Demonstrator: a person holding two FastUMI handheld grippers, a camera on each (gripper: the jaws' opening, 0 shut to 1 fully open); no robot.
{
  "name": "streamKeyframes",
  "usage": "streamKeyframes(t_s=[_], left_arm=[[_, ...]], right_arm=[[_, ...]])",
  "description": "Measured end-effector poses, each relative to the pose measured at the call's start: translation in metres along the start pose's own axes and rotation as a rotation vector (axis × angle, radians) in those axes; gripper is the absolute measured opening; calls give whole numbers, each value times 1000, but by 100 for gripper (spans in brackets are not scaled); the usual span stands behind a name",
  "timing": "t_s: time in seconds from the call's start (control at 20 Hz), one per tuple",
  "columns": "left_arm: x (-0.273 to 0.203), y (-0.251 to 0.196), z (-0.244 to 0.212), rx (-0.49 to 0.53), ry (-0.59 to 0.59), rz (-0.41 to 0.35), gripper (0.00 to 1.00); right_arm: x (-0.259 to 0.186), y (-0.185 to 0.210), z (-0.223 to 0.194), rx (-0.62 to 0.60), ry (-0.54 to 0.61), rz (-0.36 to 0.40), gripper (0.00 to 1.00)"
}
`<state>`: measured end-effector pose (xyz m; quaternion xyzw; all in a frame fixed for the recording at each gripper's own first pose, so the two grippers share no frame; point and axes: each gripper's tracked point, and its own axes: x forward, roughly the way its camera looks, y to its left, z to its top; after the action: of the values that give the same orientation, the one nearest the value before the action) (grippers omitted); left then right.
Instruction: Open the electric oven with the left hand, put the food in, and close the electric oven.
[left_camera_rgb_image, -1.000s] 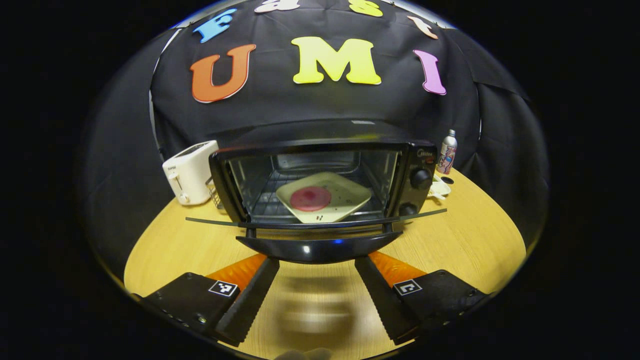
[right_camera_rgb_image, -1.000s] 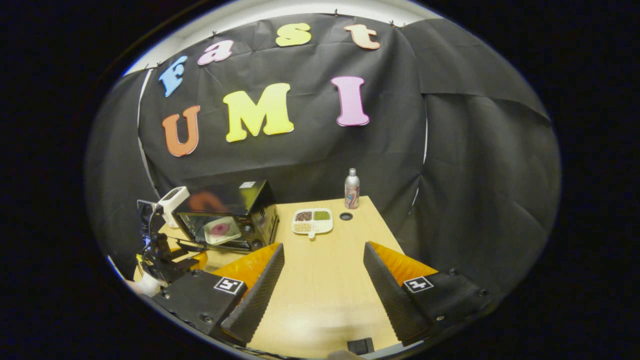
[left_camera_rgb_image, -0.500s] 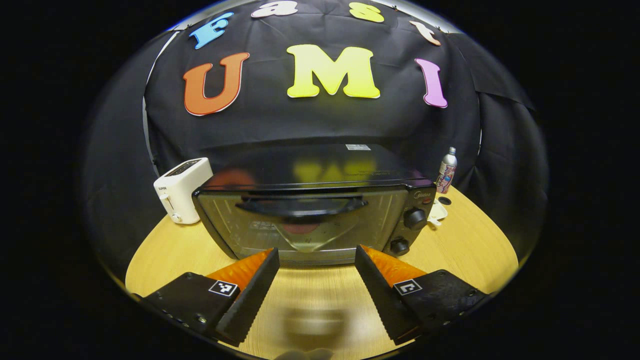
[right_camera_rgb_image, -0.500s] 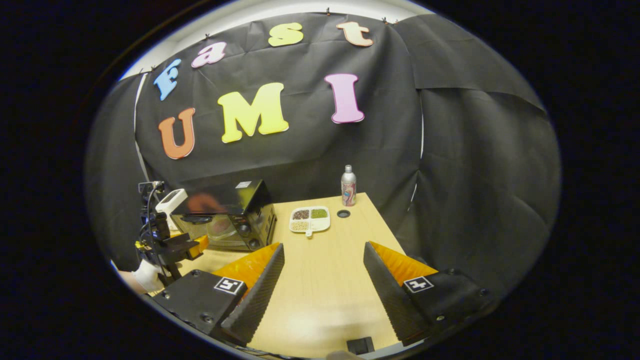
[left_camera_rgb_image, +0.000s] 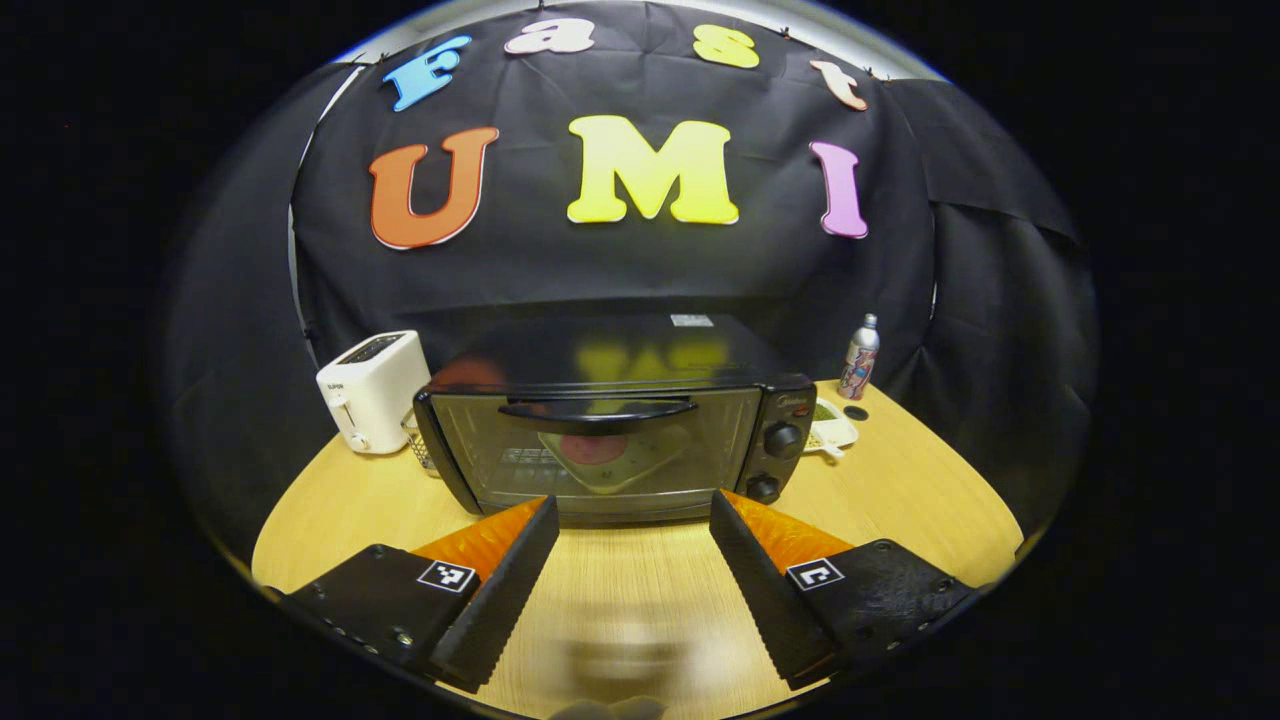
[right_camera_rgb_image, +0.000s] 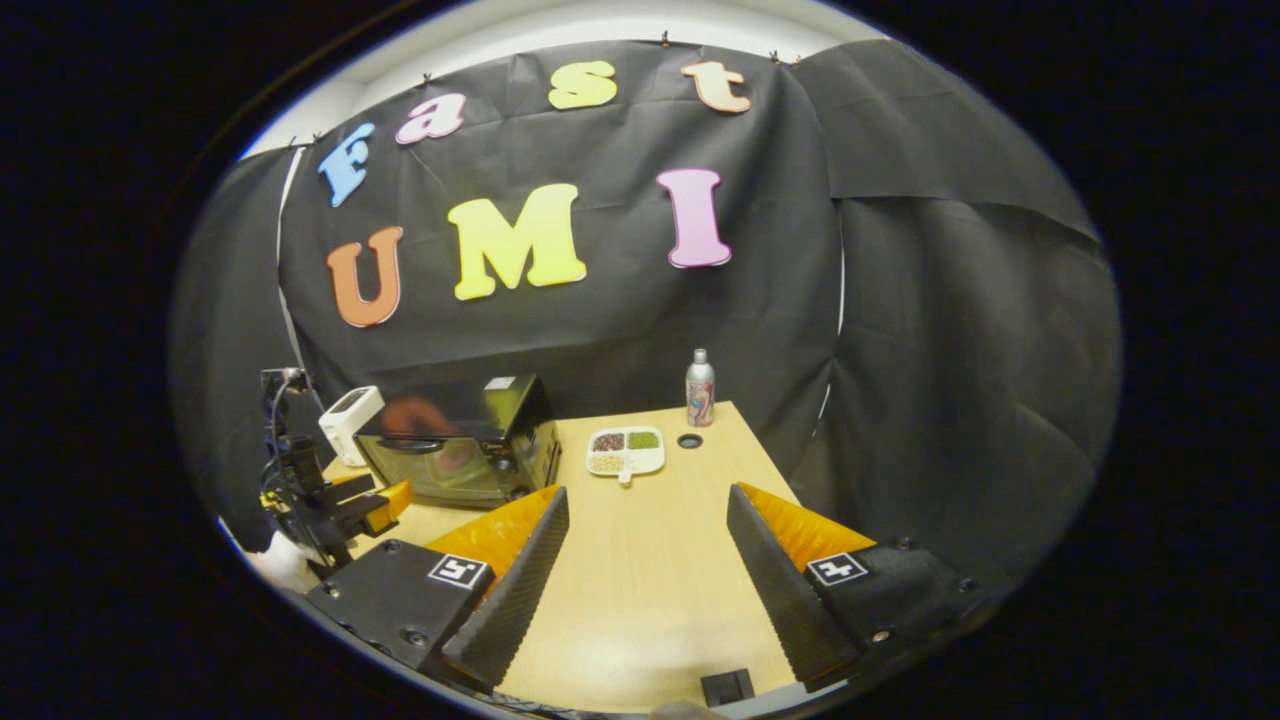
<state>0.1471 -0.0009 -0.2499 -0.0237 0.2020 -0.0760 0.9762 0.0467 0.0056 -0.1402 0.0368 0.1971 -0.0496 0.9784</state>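
The black electric oven (left_camera_rgb_image: 610, 430) stands on the wooden table (left_camera_rgb_image: 900, 490) with its glass door closed. Through the glass I make out a pale plate with a round red piece of food (left_camera_rgb_image: 595, 448) inside. A curved black handle (left_camera_rgb_image: 597, 411) runs across the top of the door. My left gripper (left_camera_rgb_image: 633, 560) is open and empty, a short way back from the oven front. In the right gripper view the oven (right_camera_rgb_image: 460, 440) sits at the left, with the left gripper (right_camera_rgb_image: 335, 505) and the hand holding it in front of it. My right gripper (right_camera_rgb_image: 645, 560) is open and empty over the table.
A white toaster (left_camera_rgb_image: 370, 390) stands left of the oven. To the oven's right lie a white divided dish of grains (right_camera_rgb_image: 626, 452), a small black ring (right_camera_rgb_image: 689, 440) and a metal bottle (right_camera_rgb_image: 699, 388). Black cloth walls the table at the back and right.
The oven door, flat open one second ago, swung up and is closed now. My left gripper has since backed away from the oven. The right gripper has barely moved.
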Motion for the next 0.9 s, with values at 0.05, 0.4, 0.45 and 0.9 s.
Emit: streamKeyframes(t_s=[0.05,0.4,0.45,0.9], left_arm=[[-15,2,4,5,-12,-7,97],[-142,27,47,11,-123,33,97],[-163,31,54,-3,-142,47,97],[-345,28,73,-12,-309,211,97]], right_arm=[[-6,3,1,-10,-5,-9,96],[-69,36,25,-6,-122,38,100],[-78,38,27,-12,-136,52,100],[-185,10,24,-24,-265,134,96]])
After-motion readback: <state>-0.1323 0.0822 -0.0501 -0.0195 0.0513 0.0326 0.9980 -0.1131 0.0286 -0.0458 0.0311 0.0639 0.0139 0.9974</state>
